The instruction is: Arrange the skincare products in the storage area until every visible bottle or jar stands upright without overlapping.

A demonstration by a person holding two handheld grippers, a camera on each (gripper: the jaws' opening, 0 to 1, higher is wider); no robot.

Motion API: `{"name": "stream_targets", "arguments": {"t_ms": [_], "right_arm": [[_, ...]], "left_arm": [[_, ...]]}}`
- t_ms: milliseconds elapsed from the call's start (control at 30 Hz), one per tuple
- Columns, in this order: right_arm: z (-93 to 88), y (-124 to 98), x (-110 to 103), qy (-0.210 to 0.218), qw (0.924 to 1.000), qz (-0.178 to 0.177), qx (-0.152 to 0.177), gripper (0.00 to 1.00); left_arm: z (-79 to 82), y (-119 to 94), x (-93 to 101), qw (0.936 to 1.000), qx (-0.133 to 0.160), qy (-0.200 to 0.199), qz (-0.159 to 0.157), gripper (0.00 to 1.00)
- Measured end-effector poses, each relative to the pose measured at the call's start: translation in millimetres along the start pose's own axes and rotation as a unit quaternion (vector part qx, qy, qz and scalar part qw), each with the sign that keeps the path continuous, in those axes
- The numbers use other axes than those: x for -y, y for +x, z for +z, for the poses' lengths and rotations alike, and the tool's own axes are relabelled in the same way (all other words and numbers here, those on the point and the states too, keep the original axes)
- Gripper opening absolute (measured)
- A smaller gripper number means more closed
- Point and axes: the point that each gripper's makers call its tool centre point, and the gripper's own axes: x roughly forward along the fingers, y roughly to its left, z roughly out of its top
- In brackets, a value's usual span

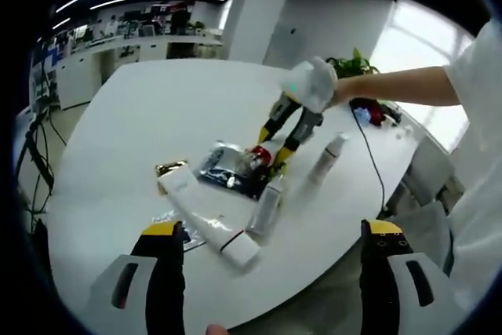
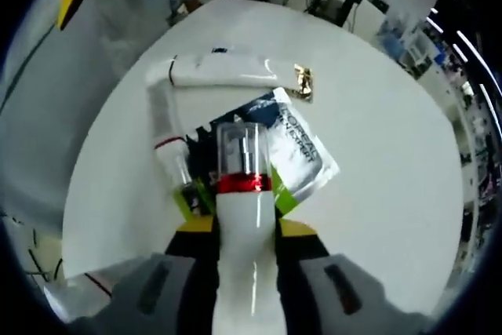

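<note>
- The right gripper [image 2: 245,234] was clamped on a white bottle with a red band and clear cap [image 2: 243,217]; its jaws pressed both sides of the bottle's body, and the cap pointed away from the camera.
- In the left gripper view, that same right gripper [image 1: 276,153] reached down over the cluster of products, held by a gloved hand [image 1: 312,84], with the red band of the bottle just visible between its yellow-tipped jaws.
- The left gripper [image 1: 271,272] had its jaws wide apart with nothing between them, low at the near edge of the round white table [image 1: 141,115].
- Taking the held bottle as the landmark: a blue and white sachet [image 2: 302,143] lay flat just beyond it on the table.
- A large white tube [image 2: 227,70] lay on its side beyond the sachet, with a small gold packet [image 2: 303,81] at its end.
- A slim white bottle with a clear end [image 2: 167,135] lay on its side just beside the held bottle, touching the large tube.
- In the left gripper view, a white bottle [image 1: 329,154] stood upright, apart from the cluster.
- Another slim bottle [image 1: 267,205] stood just beside the held one, near the large tube's cap end.
</note>
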Motion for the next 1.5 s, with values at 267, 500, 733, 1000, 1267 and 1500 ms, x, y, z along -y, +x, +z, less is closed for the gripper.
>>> {"name": "stream_targets", "arguments": {"t_ms": [267,500,733,1000,1267,1500], "right_arm": [[6.9,-10.0,1.3,0.062,0.9968,-0.017,0.047,0.26],[20.0,-26.1,0.3,0.127,0.9848,-0.044,0.110,0.26],[27.7,-48.7,-0.4,0.161,0.9736,-0.064,0.148,0.26],[52.4,-85.7,-0.2,0.205,0.9497,-0.083,0.222,0.26],[93.8,-136.5,-12.5,0.264,0.8975,-0.081,0.344,0.26],[118.5,-166.1,-38.0,0.284,0.8663,-0.076,0.404,0.26]], "left_arm": [[4.3,0.3,3.5,1.0000,0.002,0.004,-0.005,0.91],[9.4,-0.1,6.2,0.9999,0.008,0.007,-0.009,0.91],[12.1,1.4,16.5,0.9996,0.007,0.017,-0.022,0.91],[23.0,1.8,22.6,0.9990,0.014,0.029,-0.031,0.91],[38.1,1.2,36.3,0.9970,0.022,0.052,-0.052,0.91],[53.1,-4.6,52.7,0.9940,0.038,0.066,-0.078,0.91]]}}
